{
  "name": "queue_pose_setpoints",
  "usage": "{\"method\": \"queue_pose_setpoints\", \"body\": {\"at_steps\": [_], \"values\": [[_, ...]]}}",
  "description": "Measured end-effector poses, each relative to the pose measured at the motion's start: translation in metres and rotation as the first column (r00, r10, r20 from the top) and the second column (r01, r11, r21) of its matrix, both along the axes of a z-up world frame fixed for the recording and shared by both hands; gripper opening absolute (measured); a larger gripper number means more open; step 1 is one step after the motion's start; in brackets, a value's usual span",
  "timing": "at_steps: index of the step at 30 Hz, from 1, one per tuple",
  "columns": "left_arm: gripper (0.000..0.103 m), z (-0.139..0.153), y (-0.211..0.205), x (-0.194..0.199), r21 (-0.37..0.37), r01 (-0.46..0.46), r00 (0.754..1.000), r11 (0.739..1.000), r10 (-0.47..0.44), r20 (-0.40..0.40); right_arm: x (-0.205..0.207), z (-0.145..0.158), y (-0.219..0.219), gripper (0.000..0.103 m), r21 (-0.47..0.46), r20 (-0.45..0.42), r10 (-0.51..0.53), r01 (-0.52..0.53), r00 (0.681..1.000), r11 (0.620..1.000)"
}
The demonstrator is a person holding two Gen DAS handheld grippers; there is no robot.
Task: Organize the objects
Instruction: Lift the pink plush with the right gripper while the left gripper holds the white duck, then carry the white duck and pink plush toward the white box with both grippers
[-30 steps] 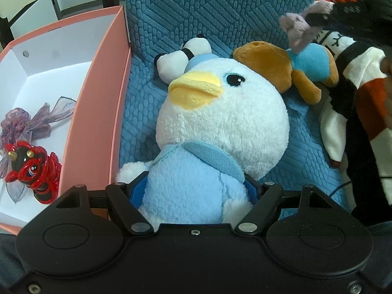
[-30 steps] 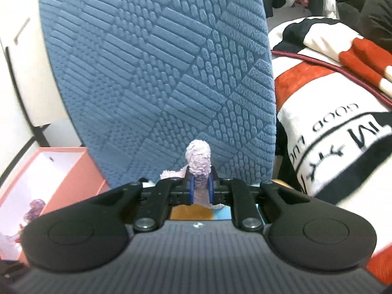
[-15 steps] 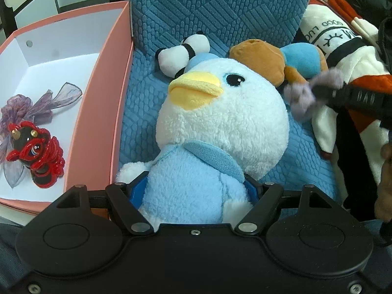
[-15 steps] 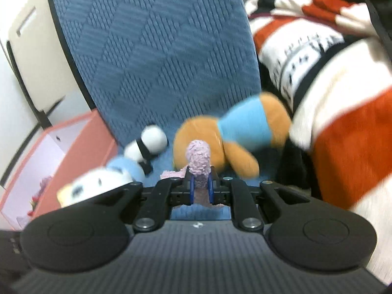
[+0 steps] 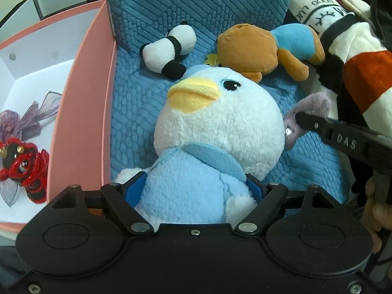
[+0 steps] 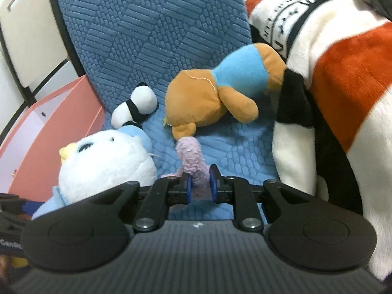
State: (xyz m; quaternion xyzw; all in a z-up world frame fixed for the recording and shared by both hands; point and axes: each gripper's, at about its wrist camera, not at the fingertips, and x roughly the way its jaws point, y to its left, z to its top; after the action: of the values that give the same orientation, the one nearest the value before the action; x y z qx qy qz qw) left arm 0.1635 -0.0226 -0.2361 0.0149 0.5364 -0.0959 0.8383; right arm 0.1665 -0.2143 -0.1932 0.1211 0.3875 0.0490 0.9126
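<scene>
Left wrist view, left to right. Pink box at frame left, white inside; a red-and-black ornament with gauzy purple fins lies on its floor.

Centre: white-and-blue duck plush on the blue textured cushion, long axis running bottom to top of frame, beak toward upper left. The left gripper has its blue pads set wide on either side of the duck's body; jaws have just been opening, and the plush hides whether the pads press on it.

Above the duck: a panda plush, then a brown plush in blue, lying on its side.

Right: the right gripper, lettered "DAS" on its finger. A lilac plush piece stands up between its pads, which are close together; jaws have just been opening slightly and a gap shows at the right pad.

Far right: striped blanket, printed "GOOD LU…", upside down.
</scene>
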Motion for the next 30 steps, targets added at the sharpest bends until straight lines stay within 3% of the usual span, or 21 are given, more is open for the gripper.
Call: {"method": "queue_pose_setpoints", "body": {"at_steps": [4, 11, 22, 24, 26, 28, 30], "values": [[0.082, 0.000, -0.002, 0.003, -0.001, 0.000, 1.000, 1.000, 0.000, -0.004, -0.006, -0.008, 0.002, 0.047, -0.004, -0.046, -0.046, 0.045, 0.998, 0.999], [0.084, -0.002, -0.002, 0.006, -0.010, 0.000, 1.000, 1.000, 0.000, -0.016, -0.005, -0.024, 0.009, 0.069, -0.021, -0.110, -0.050, 0.048, 0.993, 0.999], [0.086, -0.004, -0.001, 0.008, -0.006, 0.004, 1.000, 1.000, -0.005, -0.029, 0.008, -0.042, -0.006, 0.065, 0.176, -0.156, -0.060, 0.087, 0.986, 0.980], [0.086, -0.005, -0.002, 0.008, -0.002, 0.002, 1.000, 1.000, -0.002, -0.027, 0.014, -0.043, -0.002, 0.059, 0.169, -0.146, -0.044, 0.068, 0.988, 0.983], [0.086, -0.005, -0.003, 0.008, 0.001, -0.003, 1.000, 1.000, 0.003, -0.027, 0.019, -0.044, 0.001, 0.044, 0.156, -0.142, -0.024, 0.046, 0.990, 0.987], [0.087, -0.005, -0.004, 0.009, 0.002, -0.008, 1.000, 1.000, 0.008, -0.027, 0.021, -0.043, 0.001, 0.036, 0.177, -0.138, -0.011, 0.036, 0.990, 0.984], [0.089, -0.006, -0.005, 0.008, 0.008, -0.006, 1.000, 1.000, 0.006, -0.027, 0.021, -0.042, 0.000, 0.036, 0.183, -0.140, -0.012, 0.037, 0.990, 0.982]]}}
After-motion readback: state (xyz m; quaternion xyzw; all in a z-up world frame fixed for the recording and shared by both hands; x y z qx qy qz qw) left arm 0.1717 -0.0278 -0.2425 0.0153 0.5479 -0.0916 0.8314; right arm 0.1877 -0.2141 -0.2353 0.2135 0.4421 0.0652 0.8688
